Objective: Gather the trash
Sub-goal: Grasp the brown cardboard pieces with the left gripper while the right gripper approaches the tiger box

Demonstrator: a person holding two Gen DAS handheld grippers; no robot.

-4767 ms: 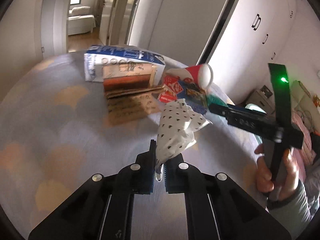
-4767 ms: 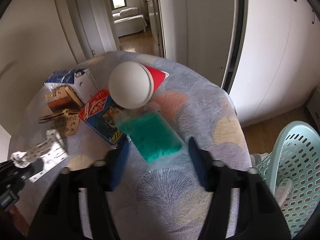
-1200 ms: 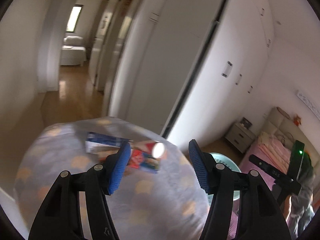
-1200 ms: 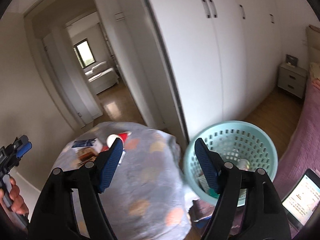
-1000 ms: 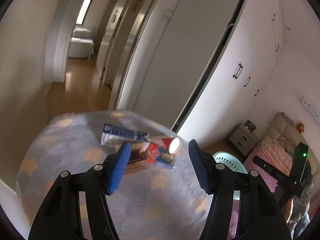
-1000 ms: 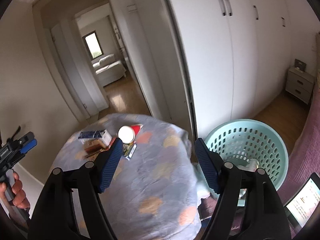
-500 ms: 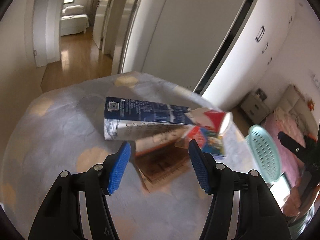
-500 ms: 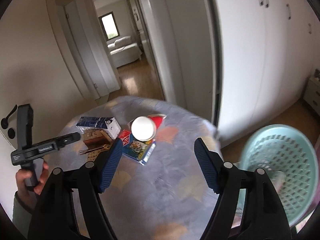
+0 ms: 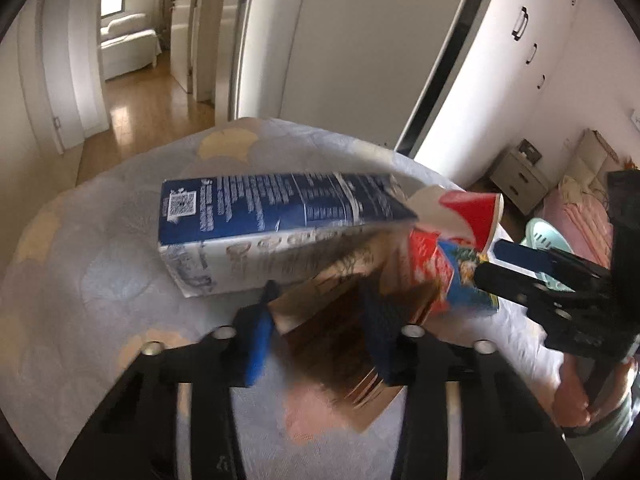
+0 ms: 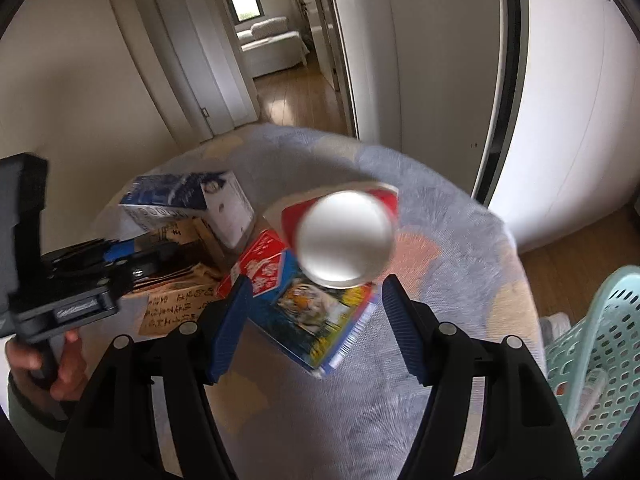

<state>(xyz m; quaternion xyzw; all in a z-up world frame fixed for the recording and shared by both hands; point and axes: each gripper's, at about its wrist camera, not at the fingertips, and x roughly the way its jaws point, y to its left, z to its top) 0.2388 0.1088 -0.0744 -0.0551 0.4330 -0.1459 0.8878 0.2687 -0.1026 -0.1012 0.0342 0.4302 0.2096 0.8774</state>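
Trash lies in a pile on a round table with a grey-blue patterned cloth [image 9: 80, 264]. A blue and white carton [image 9: 272, 216] lies on its side. A brown paper bag [image 9: 340, 324] lies in front of it. My left gripper [image 9: 320, 320] is open, its blue pads on either side of the bag. A red paper cup [image 10: 344, 232] lies on its side on a colourful flat box [image 10: 316, 312]. My right gripper [image 10: 316, 316] is open around that box, just below the cup. The right gripper also shows in the left wrist view [image 9: 520, 264].
A mint-green perforated basket [image 10: 600, 360] stands on the floor right of the table, with some items inside. White wardrobe doors [image 9: 500, 60] rise behind the table. A hallway with wood floor [image 10: 292, 92] opens at the back. A bed [image 9: 580, 204] is at far right.
Both grippers have come down from high above to the pile on the table. The left now straddles the brown bag, the right the colourful box. The spotted wrapper and green pouch seen earlier are gone.
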